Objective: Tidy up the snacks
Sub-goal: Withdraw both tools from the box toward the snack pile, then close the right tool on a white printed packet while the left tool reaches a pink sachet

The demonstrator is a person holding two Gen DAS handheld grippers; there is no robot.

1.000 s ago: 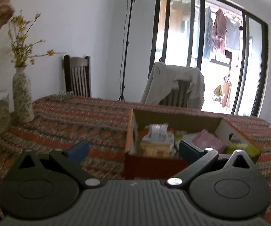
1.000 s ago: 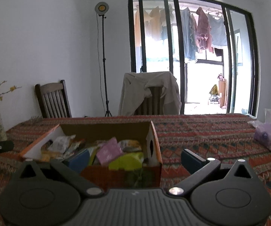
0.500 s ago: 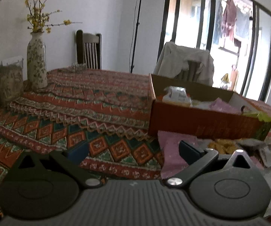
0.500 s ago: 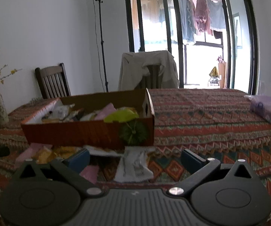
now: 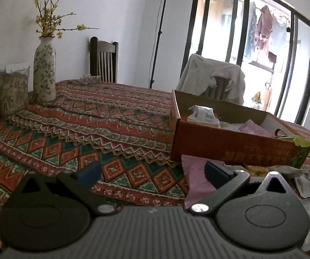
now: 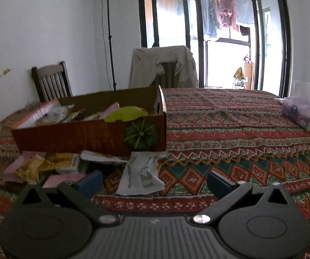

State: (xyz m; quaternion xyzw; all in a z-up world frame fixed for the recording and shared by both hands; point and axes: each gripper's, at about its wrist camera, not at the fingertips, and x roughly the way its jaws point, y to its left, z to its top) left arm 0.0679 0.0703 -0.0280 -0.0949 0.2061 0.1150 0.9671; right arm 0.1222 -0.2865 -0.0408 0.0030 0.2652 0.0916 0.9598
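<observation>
A cardboard box (image 6: pixel 90 136) is being shown on a patterned tablecloth (image 6: pixel 230 129), with snack packets heaped inside it: a lime-green packet (image 6: pixel 126 113) is poking over the near wall, a pink one (image 6: pixel 111 109) is lying behind it, and a white wrapper (image 5: pixel 202 114) is being seen at the box's far-left end in the left wrist view. More snacks are lying loose on the cloth just in front of the box: a white packet (image 6: pixel 142 174), yellow packets (image 6: pixel 47 164) and pink packets (image 6: pixel 16 168). The right gripper (image 6: pixel 153 182) is being held low over the cloth near these loose snacks, its jaws spread wide and nothing being gripped; the white packet is lying between and just beyond its fingertips, apart from them. The left gripper (image 5: pixel 152 172) is likewise being held wide apart and empty, with a mauve packet (image 5: pixel 195 177) lying under its right finger (image 5: pixel 217 172); whether the two are touching cannot be told. A flowered vase (image 5: pixel 44 75) is standing at the table's far left, well apart from the box. A chair draped with a pale garment (image 6: pixel 163 67) is being seen behind the table.
</observation>
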